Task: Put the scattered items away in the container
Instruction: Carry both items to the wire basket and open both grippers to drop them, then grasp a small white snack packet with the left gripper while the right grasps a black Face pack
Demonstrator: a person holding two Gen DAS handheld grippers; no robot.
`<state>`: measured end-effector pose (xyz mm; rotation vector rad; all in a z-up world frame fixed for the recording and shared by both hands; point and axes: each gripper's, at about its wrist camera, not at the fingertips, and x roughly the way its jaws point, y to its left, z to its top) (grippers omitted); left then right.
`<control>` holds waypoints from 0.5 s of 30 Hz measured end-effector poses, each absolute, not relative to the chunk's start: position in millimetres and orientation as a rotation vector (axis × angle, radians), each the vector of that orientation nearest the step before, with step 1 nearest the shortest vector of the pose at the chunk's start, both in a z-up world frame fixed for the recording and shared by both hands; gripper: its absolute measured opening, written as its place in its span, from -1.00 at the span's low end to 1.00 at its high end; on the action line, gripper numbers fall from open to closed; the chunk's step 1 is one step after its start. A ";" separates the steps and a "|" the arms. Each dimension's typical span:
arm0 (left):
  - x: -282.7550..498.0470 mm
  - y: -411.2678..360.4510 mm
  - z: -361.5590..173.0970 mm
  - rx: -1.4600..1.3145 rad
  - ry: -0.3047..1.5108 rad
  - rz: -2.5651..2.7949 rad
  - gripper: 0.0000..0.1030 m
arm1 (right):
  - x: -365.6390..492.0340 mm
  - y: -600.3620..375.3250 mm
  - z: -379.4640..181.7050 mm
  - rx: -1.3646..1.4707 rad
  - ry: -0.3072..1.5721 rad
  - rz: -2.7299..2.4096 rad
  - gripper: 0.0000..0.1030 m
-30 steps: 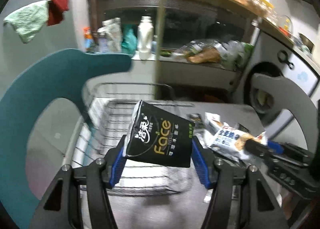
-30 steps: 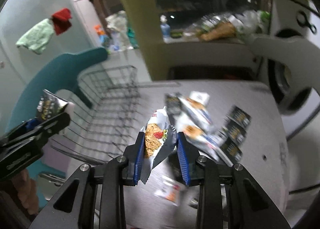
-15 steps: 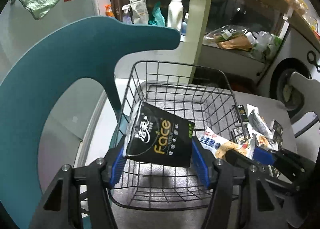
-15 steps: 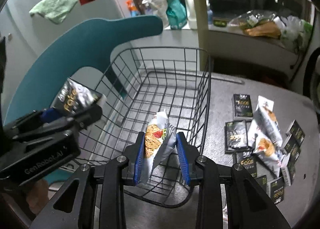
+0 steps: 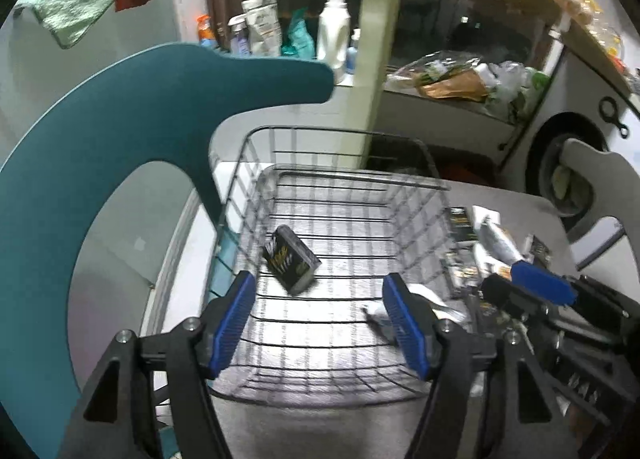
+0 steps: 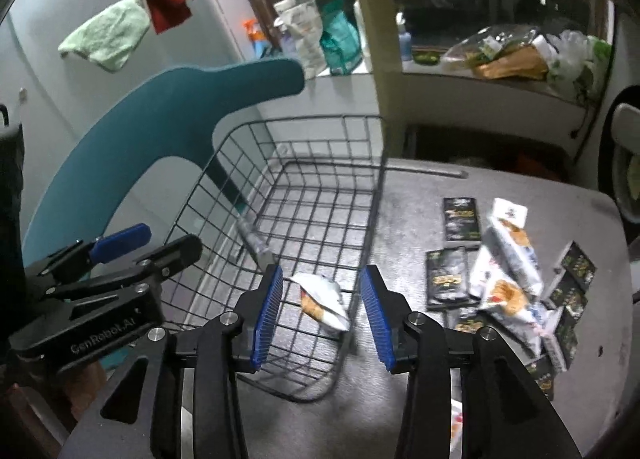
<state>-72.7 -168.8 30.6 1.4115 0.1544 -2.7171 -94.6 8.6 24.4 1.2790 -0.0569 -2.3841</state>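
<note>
One wire basket (image 5: 344, 163) on the grey desk (image 6: 416, 195), at the left. Two things inside: one black tissue pack (image 5: 291, 259) with gold letters, tilted, near the middle of the basket floor, and one silver snack bag (image 6: 322, 301) with a cookie picture, by the near right wall. Many more black packs and white snack bags in a pile (image 6: 512, 283) on the desk, right of the basket. Two hand-held grippers above the basket: left hand-held gripper (image 5: 318, 325) opening, blue pads apart, nothing clamped; right hand-held gripper (image 6: 322, 317) opening too, nothing pinched.
</note>
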 end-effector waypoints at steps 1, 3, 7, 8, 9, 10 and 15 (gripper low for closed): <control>-69.9 -161.0 35.2 1.410 0.146 -2.735 0.38 | -91.9 17.2 27.9 1.281 -0.059 -2.403 -0.19; -62.9 -143.0 43.1 1.415 0.138 -2.774 0.38 | -85.0 37.4 33.8 1.289 -0.082 -2.432 -0.19; -43.6 -92.7 43.6 1.496 0.141 -2.855 0.38 | -66.1 90.8 29.5 1.362 -0.100 -2.510 -0.19; -37.7 -78.4 40.4 1.526 0.150 -2.879 0.38 | -62.1 100.2 26.2 1.378 -0.099 -2.520 -0.19; -31.9 -64.4 36.0 1.557 0.159 -2.898 0.38 | -57.1 111.6 21.3 1.400 -0.095 -2.530 -0.19; -26.7 -50.6 30.8 1.590 0.158 -2.910 0.38 | -51.1 124.8 15.6 1.425 -0.096 -2.541 -0.19; -11.7 6.5 -8.8 1.747 0.088 -2.906 0.38 | -25.8 174.9 -14.6 1.530 -0.103 -2.575 -0.19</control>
